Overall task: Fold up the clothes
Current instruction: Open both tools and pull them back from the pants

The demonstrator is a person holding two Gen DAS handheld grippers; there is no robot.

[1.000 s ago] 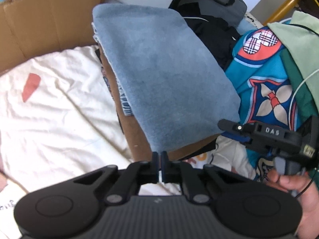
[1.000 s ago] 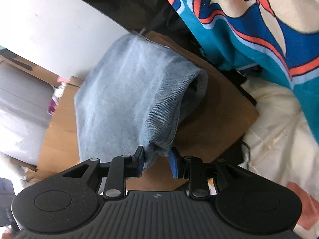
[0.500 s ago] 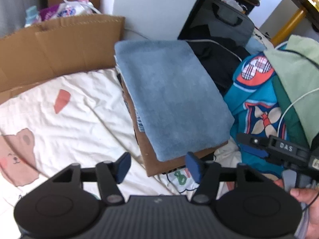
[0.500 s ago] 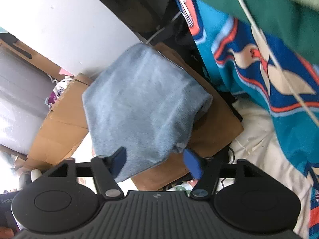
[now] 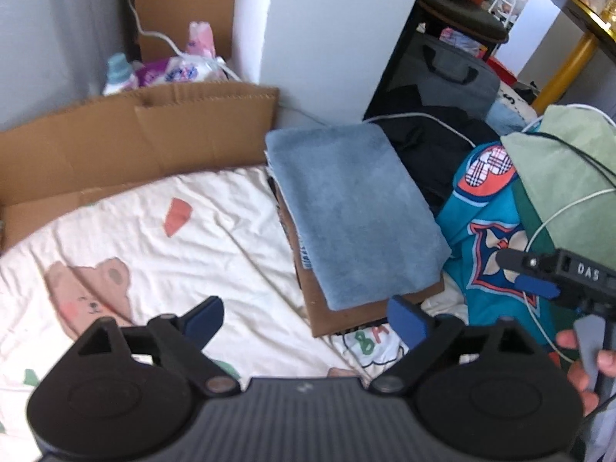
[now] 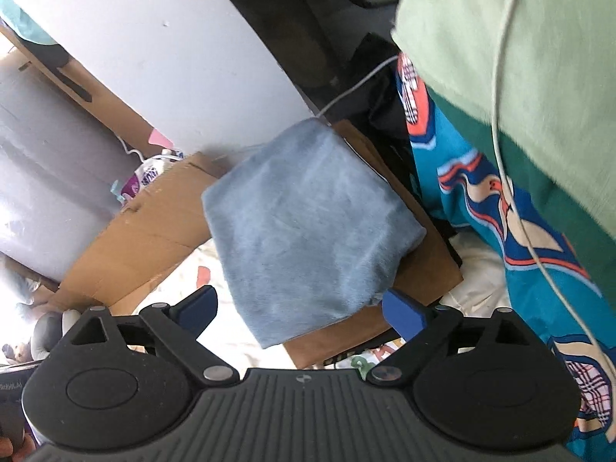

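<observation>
Both claws, left (image 5: 306, 317) and right (image 6: 298, 308), have just been opening, empty, leaving the folded blue cloth (image 5: 352, 211) on the cardboard (image 5: 346, 313) stack.

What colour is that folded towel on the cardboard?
Dusty blue folded towel, plain; clearest in the left wrist view.

You had the soft grey-blue fleece garment (image 5: 354, 208) folded into a neat flat rectangle. It lay on a brown cardboard sheet (image 5: 346, 313), its near edge just short of the cardboard's edge.
</observation>
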